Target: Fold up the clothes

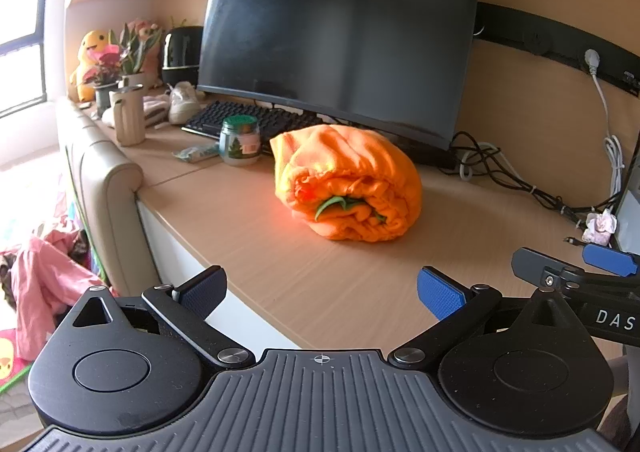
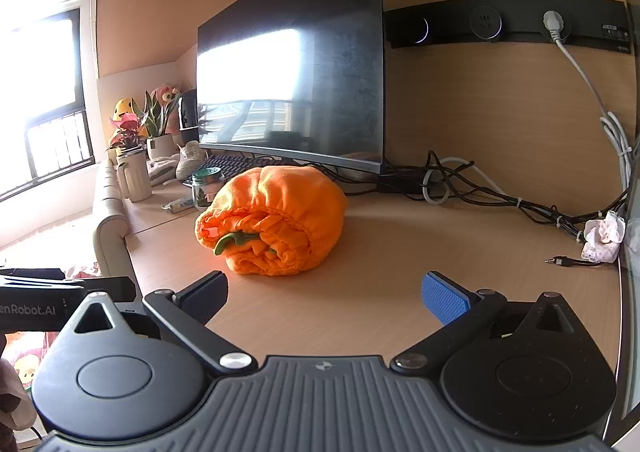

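An orange garment (image 1: 347, 182) (image 2: 276, 222) lies rolled into a thick bundle on the wooden desk (image 1: 328, 284), with a green bit showing in its rolled end. My left gripper (image 1: 322, 292) is open, well short of the bundle, nothing between its blue pads. The right gripper (image 2: 326, 298) is open too, in front of the bundle and a little to its right, holding nothing. In the left wrist view the right gripper (image 1: 576, 268) shows at the right edge. Part of the left gripper (image 2: 48, 300) shows at the left edge of the right wrist view.
A large dark monitor (image 1: 340, 44) stands behind the bundle, with a keyboard (image 1: 244, 118), a glass jar (image 1: 239, 140), a beige jug (image 1: 128, 114) and plants (image 1: 120, 60) to the left. Cables (image 2: 500, 196) and crumpled tissue (image 2: 602, 236) lie at right. Pink clothing (image 1: 44, 284) lies below the desk's left edge.
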### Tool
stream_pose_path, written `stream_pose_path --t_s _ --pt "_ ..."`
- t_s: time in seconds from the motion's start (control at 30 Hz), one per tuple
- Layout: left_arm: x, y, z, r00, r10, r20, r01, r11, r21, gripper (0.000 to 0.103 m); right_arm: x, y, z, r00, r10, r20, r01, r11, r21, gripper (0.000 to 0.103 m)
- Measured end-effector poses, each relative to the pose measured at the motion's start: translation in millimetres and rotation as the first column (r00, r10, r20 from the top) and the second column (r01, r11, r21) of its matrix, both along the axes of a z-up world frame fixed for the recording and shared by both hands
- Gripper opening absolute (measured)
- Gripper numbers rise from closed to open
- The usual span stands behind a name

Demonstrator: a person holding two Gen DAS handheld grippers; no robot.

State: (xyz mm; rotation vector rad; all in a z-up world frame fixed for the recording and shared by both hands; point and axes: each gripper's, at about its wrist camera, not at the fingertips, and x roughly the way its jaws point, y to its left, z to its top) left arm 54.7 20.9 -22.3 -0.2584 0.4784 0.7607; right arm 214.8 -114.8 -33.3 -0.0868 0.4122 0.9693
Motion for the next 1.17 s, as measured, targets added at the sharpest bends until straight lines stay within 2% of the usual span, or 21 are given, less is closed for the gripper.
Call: stream_pose_path --t_s 0.6,0.9,1.17 --pt "4.3 0.7 -0.4 1.000 -0.017 -0.014 0.017 1.000 0.005 0.103 6.6 -3.3 -0.9 0.999 -0.037 -0.025 0.037 0.999 0.004 0.103" --pt "5.6 5.4 -3.2 0.999 -0.032 -0.010 0.032 0.999 -0.011 0.103 -4.1 4.6 -3.9 1.000 -0.005 0.013 0.005 0.999 -0.035 0.103" --pt "6.9 10.8 -2.6 0.999 -0.039 -0.025 0.039 0.999 0.002 0.103 2.5 6.9 -2.9 1.000 -0.024 -0.001 0.024 0.999 -0.039 0.103"
